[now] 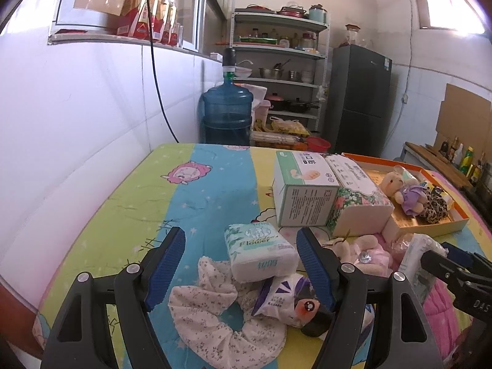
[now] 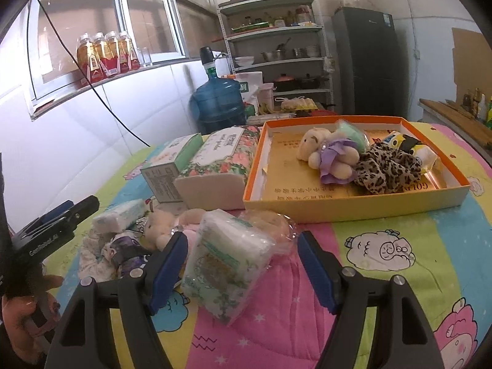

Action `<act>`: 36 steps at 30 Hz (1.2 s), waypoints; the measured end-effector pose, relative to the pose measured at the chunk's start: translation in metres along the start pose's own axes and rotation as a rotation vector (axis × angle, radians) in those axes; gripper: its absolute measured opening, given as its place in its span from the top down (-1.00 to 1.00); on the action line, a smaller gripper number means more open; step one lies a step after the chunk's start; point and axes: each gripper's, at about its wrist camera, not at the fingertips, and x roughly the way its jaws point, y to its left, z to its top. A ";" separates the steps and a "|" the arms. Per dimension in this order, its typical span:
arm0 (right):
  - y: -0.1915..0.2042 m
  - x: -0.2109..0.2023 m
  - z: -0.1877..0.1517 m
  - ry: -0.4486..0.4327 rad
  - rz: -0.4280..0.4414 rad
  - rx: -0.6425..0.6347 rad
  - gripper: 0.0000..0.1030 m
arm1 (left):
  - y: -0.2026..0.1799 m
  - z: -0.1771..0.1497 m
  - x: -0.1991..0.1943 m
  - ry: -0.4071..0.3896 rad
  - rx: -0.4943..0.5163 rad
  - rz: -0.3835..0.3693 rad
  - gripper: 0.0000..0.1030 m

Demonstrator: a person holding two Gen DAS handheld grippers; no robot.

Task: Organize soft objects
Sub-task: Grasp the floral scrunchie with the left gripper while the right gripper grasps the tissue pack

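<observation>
The left gripper [image 1: 240,264] was held wide open and empty, a tissue pack [image 1: 261,253] lying between its fingers on the counter [image 1: 129,203]. The right gripper [image 2: 243,264] was likewise spread wide, gripping nothing, with a wrapped tissue pack [image 2: 227,264] between its fingers. The orange tray [image 2: 353,206] stood just beyond.

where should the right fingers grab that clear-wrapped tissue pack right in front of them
Grip the tissue pack across its two long flat sides, around the middle. It lies tilted, its narrow end toward the right gripper, whose open fingers already flank it. Come straight in from the near side, angled down; the soft wrap should compress evenly there, probably without slipping.
</observation>
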 end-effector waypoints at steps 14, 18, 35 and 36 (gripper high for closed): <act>0.009 0.015 -0.010 0.042 -0.006 -0.029 -0.43 | 0.015 -0.024 -0.004 0.028 -0.008 0.022 -0.48; 0.012 0.015 -0.010 0.037 -0.007 -0.051 -0.32 | 0.021 -0.030 -0.003 0.032 -0.015 0.033 -0.48; 0.003 -0.010 0.005 -0.062 -0.006 -0.050 0.24 | 0.049 -0.048 0.016 0.110 -0.068 0.043 -0.48; 0.004 -0.010 0.006 -0.064 -0.004 -0.055 0.25 | 0.050 -0.049 0.018 0.118 -0.071 0.041 -0.48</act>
